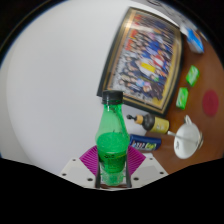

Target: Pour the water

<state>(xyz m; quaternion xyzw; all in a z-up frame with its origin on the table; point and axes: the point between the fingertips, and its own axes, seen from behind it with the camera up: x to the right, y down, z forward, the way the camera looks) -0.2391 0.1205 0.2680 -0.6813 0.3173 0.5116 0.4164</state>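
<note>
A green plastic bottle (111,135) with a black cap stands upright between my fingers, its lower half filling the gap. My gripper (112,168) is shut on the bottle, with the magenta pads (88,159) pressing on it from both sides. A white cup (186,137) stands on the white table beyond the fingers and to the right of the bottle, apart from it. The bottle's base is hidden low between the fingers.
A large framed colourful picture (148,62) lies on the white table (50,90) behind the bottle. A blue packet (146,144) and a small yellow item (137,123) lie between bottle and cup. Green items (184,97) and a pink disc (211,101) lie at the far right.
</note>
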